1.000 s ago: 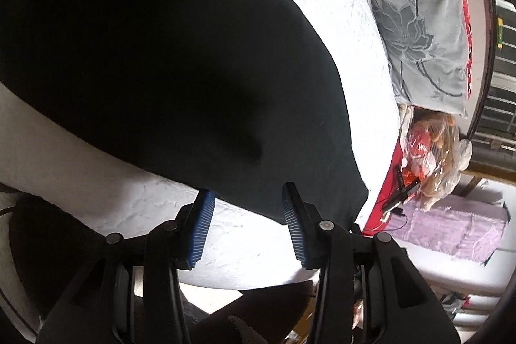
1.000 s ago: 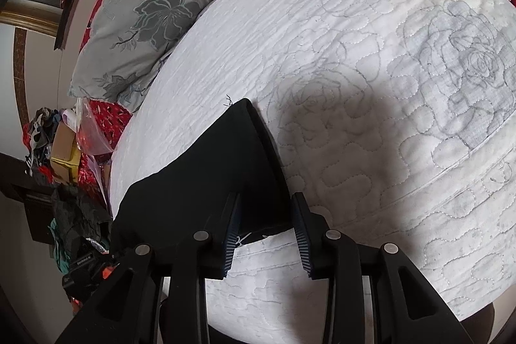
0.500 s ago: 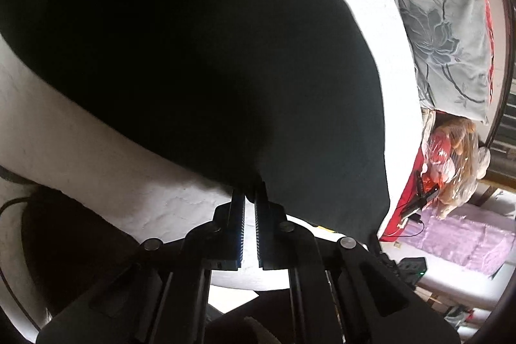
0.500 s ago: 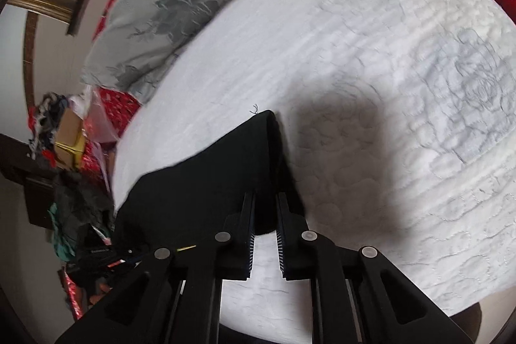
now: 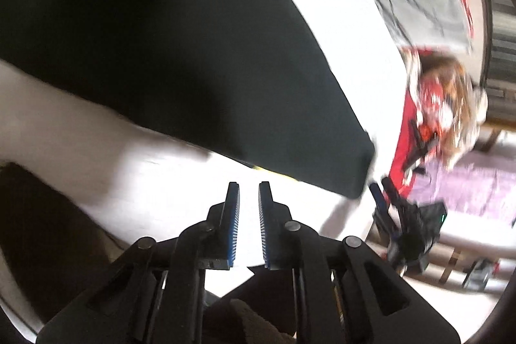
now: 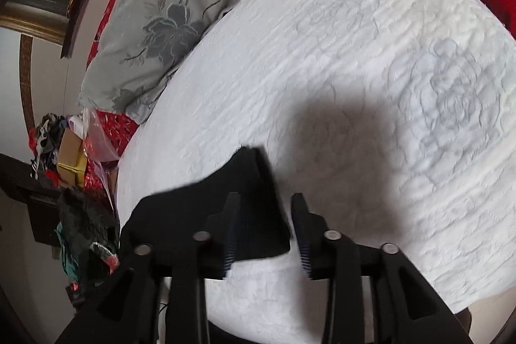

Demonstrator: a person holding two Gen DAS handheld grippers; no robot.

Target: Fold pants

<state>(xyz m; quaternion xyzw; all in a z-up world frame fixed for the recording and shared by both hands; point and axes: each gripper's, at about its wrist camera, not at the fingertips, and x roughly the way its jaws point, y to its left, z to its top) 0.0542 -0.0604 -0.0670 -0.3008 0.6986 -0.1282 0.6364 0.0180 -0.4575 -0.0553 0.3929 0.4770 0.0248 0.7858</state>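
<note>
The black pants [image 5: 161, 37] lie flat on the white quilted bedspread [image 5: 161, 199]; the left wrist view is blurred by motion. My left gripper [image 5: 248, 192] is slightly open and empty, just short of the pants' near edge. In the right wrist view the pants' corner [image 6: 254, 215] lies on the bedspread [image 6: 371, 70]. My right gripper [image 6: 266, 200] is open over that corner, its jaws apart with the cloth lying loose between and below them.
A grey floral pillow [image 6: 167, 12] lies at the head of the bed. Red bedding and a plastic bag [image 5: 441, 105] sit beyond the bed's edge, with clutter and a lilac cloth [image 5: 477, 189] beside it. A shadow [image 6: 338, 134] falls on the bedspread.
Both grippers were shut on the pants' near edge half a second ago. Both have since opened and let go, and the left one has drawn back from the cloth.
</note>
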